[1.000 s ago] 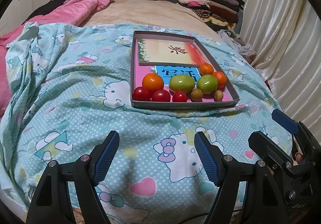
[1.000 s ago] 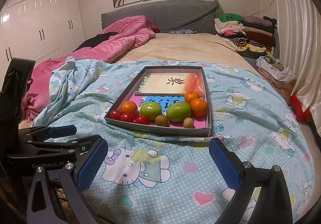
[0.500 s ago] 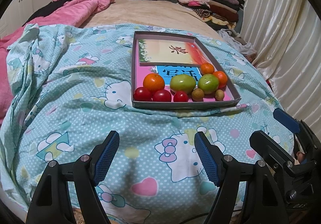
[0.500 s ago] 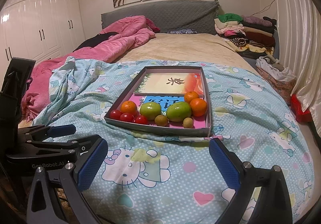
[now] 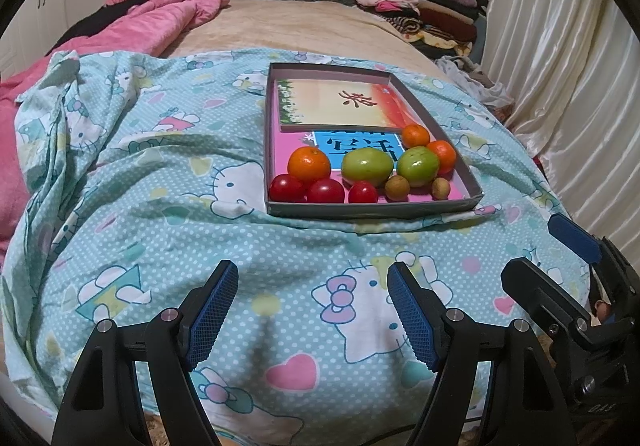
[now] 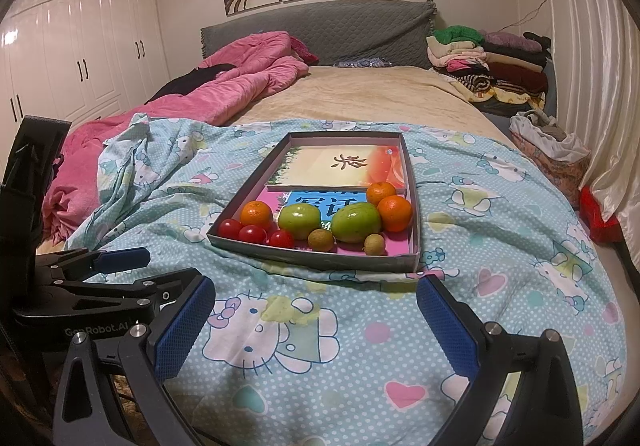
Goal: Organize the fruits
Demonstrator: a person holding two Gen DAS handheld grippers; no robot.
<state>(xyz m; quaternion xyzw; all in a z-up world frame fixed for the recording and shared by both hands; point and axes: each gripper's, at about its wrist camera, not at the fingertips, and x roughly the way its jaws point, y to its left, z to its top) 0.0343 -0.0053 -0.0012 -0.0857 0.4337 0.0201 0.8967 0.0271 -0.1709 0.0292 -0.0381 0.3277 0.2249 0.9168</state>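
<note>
A cartoon-print quilt (image 6: 360, 326) is covering the bed (image 6: 360, 94); the fruit tray (image 5: 372, 208) is lying well beyond both grippers' fingers (image 5: 212, 310) (image 6: 448, 330), which are spreading empty.

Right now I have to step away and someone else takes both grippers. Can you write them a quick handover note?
Left gripper: open, empty, over the quilt, short of the box.
Right gripper: open, empty, also short of the box.
Fruit: all in the box's near end: three tomatoes, three oranges, two green fruits, two small brown fruits.
Done: nothing gripped.
Left: the sorting.
</note>
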